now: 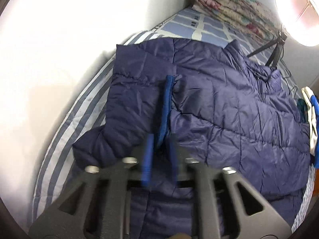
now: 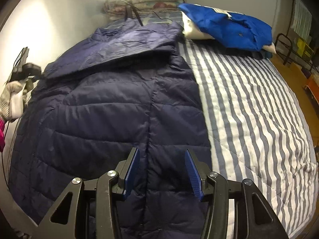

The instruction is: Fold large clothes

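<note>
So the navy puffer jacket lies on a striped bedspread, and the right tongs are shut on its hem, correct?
Not quite. The right wrist view shows the right tongs open, held above the navy puffer jacket, gripping nothing. The jacket does lie on the striped bedspread.

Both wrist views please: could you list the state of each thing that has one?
navy puffer jacket: spread on the bed, one sleeve folded across the body
sleeve cuff: pinched and lifted
left gripper: shut on the cuff
right gripper: open, over the hem, holding nothing
floral quilt: rolled up at the bed's head
blue garment: crumpled
</note>
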`<state>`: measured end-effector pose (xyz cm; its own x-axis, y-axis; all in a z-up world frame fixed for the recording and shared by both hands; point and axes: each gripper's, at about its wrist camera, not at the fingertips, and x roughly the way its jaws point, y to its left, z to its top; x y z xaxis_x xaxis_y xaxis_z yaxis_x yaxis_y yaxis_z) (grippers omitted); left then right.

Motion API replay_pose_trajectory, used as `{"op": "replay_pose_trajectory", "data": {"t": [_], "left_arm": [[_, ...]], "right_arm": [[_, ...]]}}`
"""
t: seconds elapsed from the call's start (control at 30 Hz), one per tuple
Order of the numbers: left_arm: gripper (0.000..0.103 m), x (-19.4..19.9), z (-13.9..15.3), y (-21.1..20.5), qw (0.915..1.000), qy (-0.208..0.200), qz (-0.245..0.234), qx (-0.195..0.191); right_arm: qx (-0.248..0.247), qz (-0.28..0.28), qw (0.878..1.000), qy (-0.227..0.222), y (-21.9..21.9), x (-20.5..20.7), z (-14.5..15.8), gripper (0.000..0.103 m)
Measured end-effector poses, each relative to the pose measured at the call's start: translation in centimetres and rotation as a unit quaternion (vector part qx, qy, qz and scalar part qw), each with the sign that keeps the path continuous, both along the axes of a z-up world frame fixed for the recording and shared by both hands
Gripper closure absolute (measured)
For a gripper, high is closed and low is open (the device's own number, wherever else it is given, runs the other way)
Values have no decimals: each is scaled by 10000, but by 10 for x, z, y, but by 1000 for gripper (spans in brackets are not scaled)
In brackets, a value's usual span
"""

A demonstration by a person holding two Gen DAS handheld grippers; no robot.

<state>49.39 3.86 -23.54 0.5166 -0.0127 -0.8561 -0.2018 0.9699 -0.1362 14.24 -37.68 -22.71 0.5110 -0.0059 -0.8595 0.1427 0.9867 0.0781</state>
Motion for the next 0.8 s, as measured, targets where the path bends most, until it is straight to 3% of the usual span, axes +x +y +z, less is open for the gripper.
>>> {"op": "replay_pose_trajectory", "data": {"t": [0.03, 0.2, 0.3, 0.33, 0.47, 0.63, 0.8], "left_arm": [[56, -7, 7, 3, 9999, -52, -65, -83], [52, -59, 54, 21, 9970, -458, -503, -363], [32, -114, 74, 38, 9934, -615, -807, -537], [31, -133, 75, 44, 9926, -601, -900, -552], [31, -195, 66, 69, 9928, -271, -1004, -587], [31, -260, 39, 102, 9936, 182, -942, -589], [31, -306, 10, 118, 9929, 562, -883, -567]], "right_arm": [[36, -40, 10000, 17, -3, -1, -1, 53], [-123, -73, 9999, 38, -13, -10, 0, 53], [-115, 14, 9999, 106, -17, -19, 2, 53], [-146, 28, 9998, 108, -19, -21, 3, 53], [-54, 90, 9998, 155, -30, -39, 11, 43], [-13, 269, 9993, 277, -33, -65, 12, 42], [353, 289, 9981, 421, -43, -93, 3, 41]]}}
